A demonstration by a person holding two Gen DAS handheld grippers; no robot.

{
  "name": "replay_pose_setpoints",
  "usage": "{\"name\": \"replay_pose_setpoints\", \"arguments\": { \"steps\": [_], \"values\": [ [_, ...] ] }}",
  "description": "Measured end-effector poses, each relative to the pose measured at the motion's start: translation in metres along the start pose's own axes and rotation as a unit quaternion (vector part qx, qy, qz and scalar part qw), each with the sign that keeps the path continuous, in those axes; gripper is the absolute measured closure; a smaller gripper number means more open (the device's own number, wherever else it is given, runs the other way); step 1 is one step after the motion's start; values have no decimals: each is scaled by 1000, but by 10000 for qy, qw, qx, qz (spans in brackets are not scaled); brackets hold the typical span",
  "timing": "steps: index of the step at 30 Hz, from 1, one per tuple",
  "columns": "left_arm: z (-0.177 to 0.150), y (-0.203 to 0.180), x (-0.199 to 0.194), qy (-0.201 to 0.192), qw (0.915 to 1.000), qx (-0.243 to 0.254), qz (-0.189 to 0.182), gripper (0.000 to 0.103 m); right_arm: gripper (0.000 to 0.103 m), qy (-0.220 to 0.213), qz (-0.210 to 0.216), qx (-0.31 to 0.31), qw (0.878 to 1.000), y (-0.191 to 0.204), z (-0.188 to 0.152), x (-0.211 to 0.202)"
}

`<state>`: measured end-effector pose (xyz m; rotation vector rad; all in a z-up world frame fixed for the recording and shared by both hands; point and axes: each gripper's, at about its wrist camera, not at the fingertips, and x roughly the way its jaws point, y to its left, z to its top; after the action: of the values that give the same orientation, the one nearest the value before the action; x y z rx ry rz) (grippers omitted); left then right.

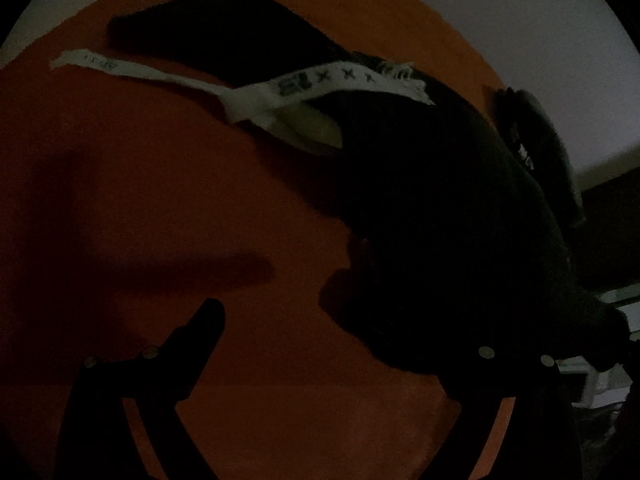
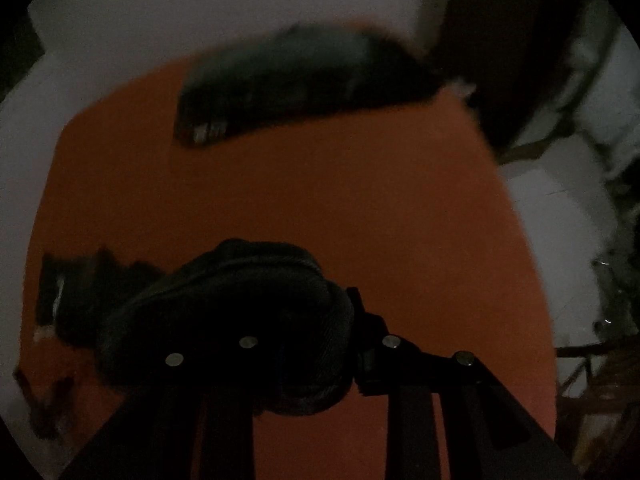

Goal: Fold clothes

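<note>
A black garment (image 1: 432, 208) lies on the orange table (image 1: 160, 184), with a white printed band (image 1: 304, 86) across its upper part. My left gripper (image 1: 320, 328) is open wide low over the table; its left finger (image 1: 204, 320) is bare and the garment's edge covers the right finger. In the right wrist view a bunched fold of the black garment (image 2: 240, 320) fills the space between the fingers of my right gripper (image 2: 288, 316), which is shut on it. The right fingertip (image 2: 358, 304) shows beside the cloth; the left one is hidden.
The scene is very dim. A dark folded pile (image 2: 304, 76) sits at the table's far edge, also seen as a dark bundle (image 1: 532, 140) to the right. A pale wall (image 2: 200, 8) stands behind. Furniture and clutter (image 2: 600, 160) lie beyond the table's right edge.
</note>
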<state>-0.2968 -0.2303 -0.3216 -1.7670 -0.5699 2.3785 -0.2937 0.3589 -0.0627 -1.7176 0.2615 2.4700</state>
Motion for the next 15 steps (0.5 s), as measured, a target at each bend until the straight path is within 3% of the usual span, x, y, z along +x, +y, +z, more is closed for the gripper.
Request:
{"name": "replay_pose_setpoints", "arguments": {
  "steps": [3, 4, 6, 8, 11, 12, 13, 15],
  "values": [
    [3, -9, 16, 204, 9978, 360, 512, 7, 79, 131, 136, -241, 9995, -14, -4, 42],
    [5, -11, 22, 419, 9939, 549, 857, 7, 79, 117, 183, -327, 9992, -18, -5, 52],
    [10, -14, 24, 625, 9872, 838, 1207, 7, 78, 71, 345, -456, 9983, -29, -2, 72],
    [18, -17, 18, 605, 9803, 1115, 1513, 7, 75, 45, 469, -559, 9973, -42, 1, 88],
    [34, -30, 11, 608, 9660, 1785, 1771, 7, 61, -82, 375, -659, 9971, -60, 8, 101],
    [39, -36, 11, 627, 9545, 2303, 1790, 7, 58, -168, 222, -680, 9973, -62, 8, 103],
    [46, -42, 12, 575, 9536, 2366, 1768, 7, 57, -296, 39, -682, 9972, -65, 7, 103],
    [47, -48, 16, 689, 9619, 2221, 1437, 7, 48, -574, -146, -642, 9962, -70, 5, 101]
  ]
}}
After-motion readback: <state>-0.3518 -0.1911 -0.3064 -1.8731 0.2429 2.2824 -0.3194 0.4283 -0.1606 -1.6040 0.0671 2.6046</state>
